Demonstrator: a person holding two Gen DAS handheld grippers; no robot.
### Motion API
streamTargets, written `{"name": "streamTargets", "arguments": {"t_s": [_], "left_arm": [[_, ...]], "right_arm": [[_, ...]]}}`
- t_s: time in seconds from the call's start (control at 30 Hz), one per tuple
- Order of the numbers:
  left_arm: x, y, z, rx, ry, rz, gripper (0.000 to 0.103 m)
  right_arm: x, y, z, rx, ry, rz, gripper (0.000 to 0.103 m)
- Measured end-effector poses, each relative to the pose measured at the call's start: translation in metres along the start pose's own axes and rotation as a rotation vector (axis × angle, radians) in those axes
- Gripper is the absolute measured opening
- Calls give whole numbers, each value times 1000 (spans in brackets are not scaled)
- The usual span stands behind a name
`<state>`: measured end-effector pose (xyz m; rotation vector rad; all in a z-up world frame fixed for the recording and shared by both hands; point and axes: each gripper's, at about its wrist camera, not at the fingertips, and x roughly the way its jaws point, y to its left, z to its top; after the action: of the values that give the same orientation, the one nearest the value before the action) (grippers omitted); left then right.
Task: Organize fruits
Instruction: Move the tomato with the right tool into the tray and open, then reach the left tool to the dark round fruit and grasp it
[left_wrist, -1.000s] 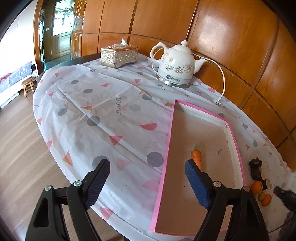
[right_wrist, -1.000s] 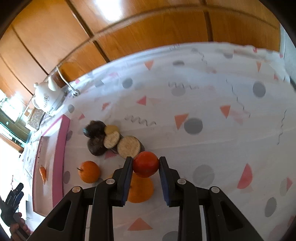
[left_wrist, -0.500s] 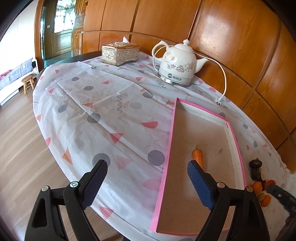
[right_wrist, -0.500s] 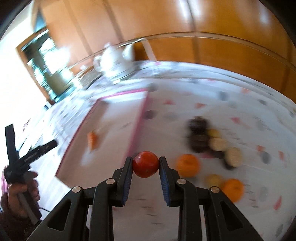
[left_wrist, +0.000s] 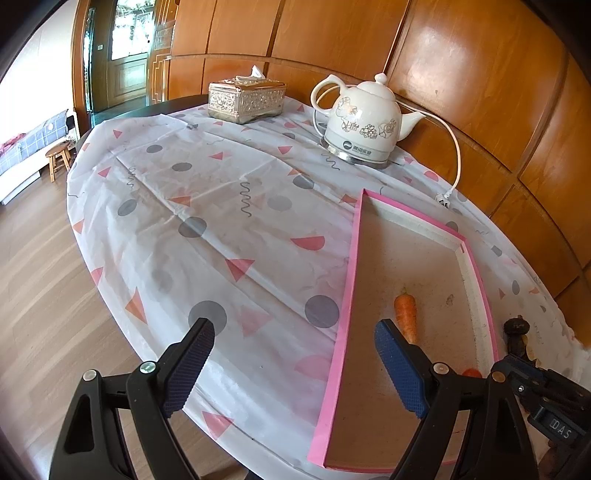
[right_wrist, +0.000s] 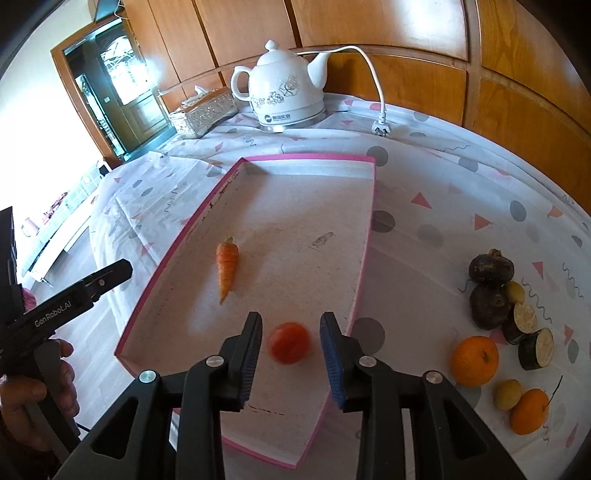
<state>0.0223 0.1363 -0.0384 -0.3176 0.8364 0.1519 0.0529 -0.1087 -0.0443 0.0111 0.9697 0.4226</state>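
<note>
Your right gripper (right_wrist: 291, 350) has just opened its jaws, and the red fruit (right_wrist: 289, 342), blurred, now sits free between them inside the pink tray (right_wrist: 364, 236) at lower centre. Beyond it lies the carrot (right_wrist: 226, 266). Your left gripper (left_wrist: 293, 363) stays wide open and empty. More fruits (right_wrist: 474, 360) wait at lower right on the tabletop (right_wrist: 461, 192).

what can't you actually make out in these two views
- Tomato, right wrist view: motion-blurred between the open right gripper jaws, which have just been opening; whether it rests on the tray floor is unclear.
- Tomato, left wrist view: only a red sliver shows behind the left gripper finger.
- Loose fruit pile, left wrist view: mostly hidden by the right gripper's body.
</note>
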Motion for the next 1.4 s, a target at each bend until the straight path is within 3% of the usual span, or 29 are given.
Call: {"name": "streamTargets", "arguments": {"t_s": [0.47,0.67,1.4], "left_arm": [[-4,-4,0,15,-12,-17,89],[-5,-6,-1,22,-11,-18,89],[-10,-31,1,98,-13,-43,89]], "right_arm": [[-45,-38,-15,37,-71,-129,45],[-70,-82,-24,92,-84,-240,51],[-138,-234,-67,321,-7,-595,51]]}}
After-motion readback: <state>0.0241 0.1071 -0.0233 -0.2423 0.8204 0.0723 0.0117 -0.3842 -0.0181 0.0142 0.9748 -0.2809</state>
